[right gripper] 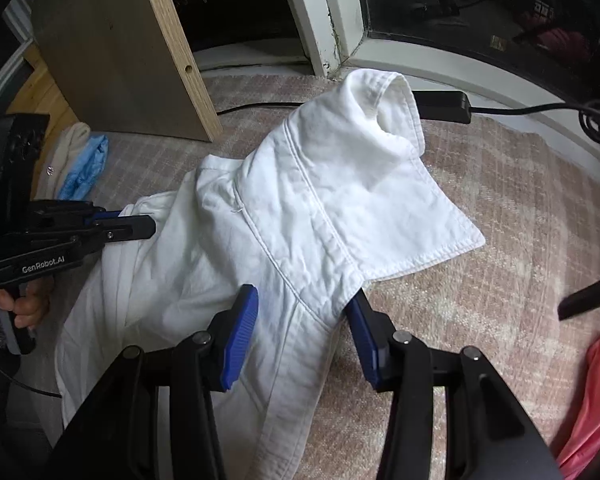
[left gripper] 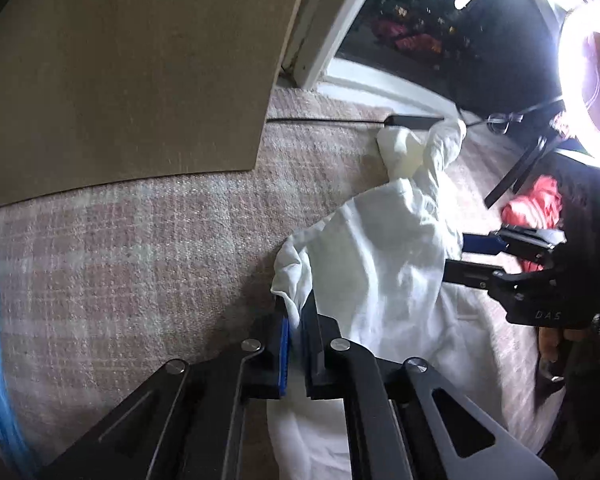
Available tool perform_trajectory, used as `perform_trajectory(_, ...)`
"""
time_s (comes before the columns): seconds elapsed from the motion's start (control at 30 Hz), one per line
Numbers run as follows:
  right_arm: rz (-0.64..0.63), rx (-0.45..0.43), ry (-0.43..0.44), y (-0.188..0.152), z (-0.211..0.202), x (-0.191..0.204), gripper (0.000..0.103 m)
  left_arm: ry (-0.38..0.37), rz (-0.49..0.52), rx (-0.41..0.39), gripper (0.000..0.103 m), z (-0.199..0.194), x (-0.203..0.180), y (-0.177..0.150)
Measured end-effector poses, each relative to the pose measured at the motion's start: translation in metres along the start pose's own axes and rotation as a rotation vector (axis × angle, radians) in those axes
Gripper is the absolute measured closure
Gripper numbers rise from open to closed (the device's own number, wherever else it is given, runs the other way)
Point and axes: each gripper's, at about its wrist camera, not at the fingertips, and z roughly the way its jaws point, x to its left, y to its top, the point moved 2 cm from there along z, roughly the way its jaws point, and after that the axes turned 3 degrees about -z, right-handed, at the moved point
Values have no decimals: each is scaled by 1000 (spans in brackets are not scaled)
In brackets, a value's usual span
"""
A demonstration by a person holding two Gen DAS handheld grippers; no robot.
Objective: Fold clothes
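- A white shirt (right gripper: pixel 300 208) lies crumpled on a carpet (right gripper: pixel 520 240) with a pale pink and beige check pattern, close to a window (right gripper: pixel 480 8) that is dark outside.
- The shirt is made of thin cotton, with many wrinkles and with double seams across the shoulder part. Its collar (right gripper: pixel 384 92) stands up at the far end, and one flat part spreads toward the right side.
- The collar rests against a black box (right gripper: pixel 444 106) with a cable, which lies on the carpet near the window frame.
- The left claw (left gripper: pixel 296 320) is clenched on a fold at the edge of the shirt; the cloth is pinched between its blue pad and its black pad and is lifted a little there.
- The right claw (right gripper: pixel 304 320) has its jaws apart, one on each side of a raised ridge of the shirt. The blue pads (right gripper: pixel 240 336) are close to the cloth, but I cannot tell whether they press it.
- A hand (right gripper: pixel 28 304) holds the handle of the left claw, seen in the right wrist view.
- A wooden board (right gripper: pixel 112 44) stands behind the shirt on the left.
- A light blue cloth (right gripper: pixel 86 168) lies beside this board.
- A pink garment (right gripper: pixel 596 392) lies at the right edge of the carpet.
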Motion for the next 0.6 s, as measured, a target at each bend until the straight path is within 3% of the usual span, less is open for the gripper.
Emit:
perform_trajectory(0.1,-12,4,-81,0,-2,-2,84,96,37,-46,100,-7,-5,-4)
perform_trajectory(0.2,-27,8,-153,-2,-3,-3,84,135,33,-39,100,0,1,-9)
perform_trajectory(0.27,-50,9,-177,-3,-7,2,77,126,27,-43,99,-1,2,-8)
perform_trajectory(0.4,-59,-25,-206,-5,-30,13,74,101,17,-76,87,-17,5,-2)
perform_trajectory(0.53,-76,-88,-149,-10,-56,34,70,101,26,-140,88,-53,9,-3)
perform_trajectory(0.6,-115,-92,-73,-14,-58,56,71,61,52,-147,88,-77,6,-14)
